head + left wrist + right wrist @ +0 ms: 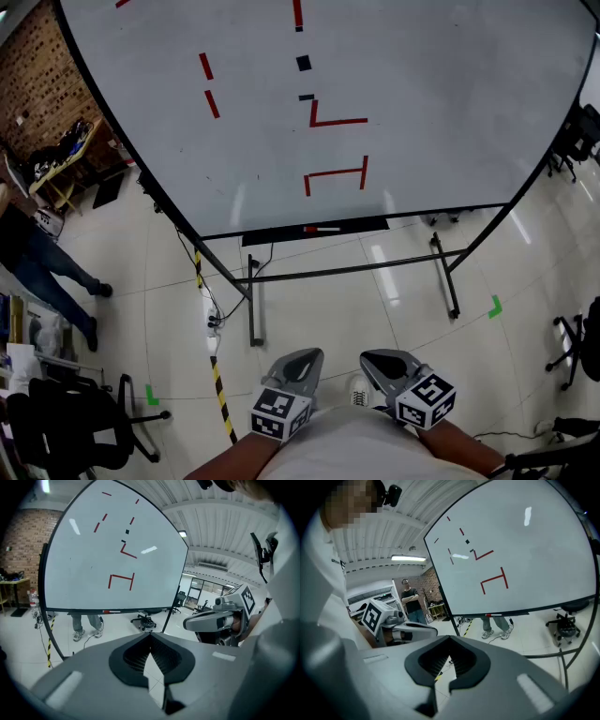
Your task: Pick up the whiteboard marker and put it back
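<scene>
The whiteboard marker (322,228), red and white, lies on the black tray (281,234) under the whiteboard (394,141), which bears red strokes. It also shows as a small strip on the tray in the left gripper view (111,611) and in the right gripper view (497,615). Both grippers are held close to the body, far from the board. My left gripper (298,366) (151,660) is shut and empty. My right gripper (384,367) (449,663), beside it, is also shut and empty.
The board's black stand legs (445,277) and a cross bar span the tiled floor. Yellow-black tape (217,375) and a cable run at the left. A person (37,262) stands at the far left near a black chair (66,422). Office chairs (581,337) stand at the right.
</scene>
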The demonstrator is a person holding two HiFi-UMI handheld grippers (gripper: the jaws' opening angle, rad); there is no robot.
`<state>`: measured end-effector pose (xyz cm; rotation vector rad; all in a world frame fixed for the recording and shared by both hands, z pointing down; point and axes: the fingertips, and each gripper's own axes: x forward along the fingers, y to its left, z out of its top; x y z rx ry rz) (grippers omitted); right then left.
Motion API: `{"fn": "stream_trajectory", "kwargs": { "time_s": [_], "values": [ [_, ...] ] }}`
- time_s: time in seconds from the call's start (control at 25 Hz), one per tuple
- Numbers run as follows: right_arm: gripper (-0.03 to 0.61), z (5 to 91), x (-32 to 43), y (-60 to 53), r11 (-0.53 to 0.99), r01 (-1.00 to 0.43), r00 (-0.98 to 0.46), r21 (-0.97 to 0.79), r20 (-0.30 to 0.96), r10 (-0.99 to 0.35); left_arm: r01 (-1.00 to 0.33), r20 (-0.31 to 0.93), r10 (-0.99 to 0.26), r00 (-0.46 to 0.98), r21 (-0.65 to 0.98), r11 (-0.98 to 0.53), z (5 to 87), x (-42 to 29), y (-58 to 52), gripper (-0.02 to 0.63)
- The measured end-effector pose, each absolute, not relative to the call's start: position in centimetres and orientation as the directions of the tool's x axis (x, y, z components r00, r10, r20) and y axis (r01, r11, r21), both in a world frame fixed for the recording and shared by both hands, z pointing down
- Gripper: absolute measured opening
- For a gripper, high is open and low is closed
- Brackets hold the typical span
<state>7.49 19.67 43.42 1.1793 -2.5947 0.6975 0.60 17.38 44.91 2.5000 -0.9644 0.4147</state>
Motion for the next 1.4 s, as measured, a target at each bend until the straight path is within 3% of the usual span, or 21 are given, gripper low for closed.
{"fn": "stream_trajectory", "kwargs": {
  "time_s": [0.88, 1.4],
  "values": [
    [0.002, 42.8, 15.4, 17.7, 0.625, -0.702, -0.713, -0.342, 0.329, -0.62, -0.742, 0.435, -0.615, 0.657, 0.231, -0.629, 44.6, 8.1, 16.2, 0.017],
    [0.002, 44.9, 13.3, 14.3, 0.663, -0.643, -0.765, -0.383, 0.347, -0.542, -0.79, 0.482, -0.637, 0.601, 0.24, -0.564, 46.3, 6.2, 13.8, 0.017]
  ]
}}
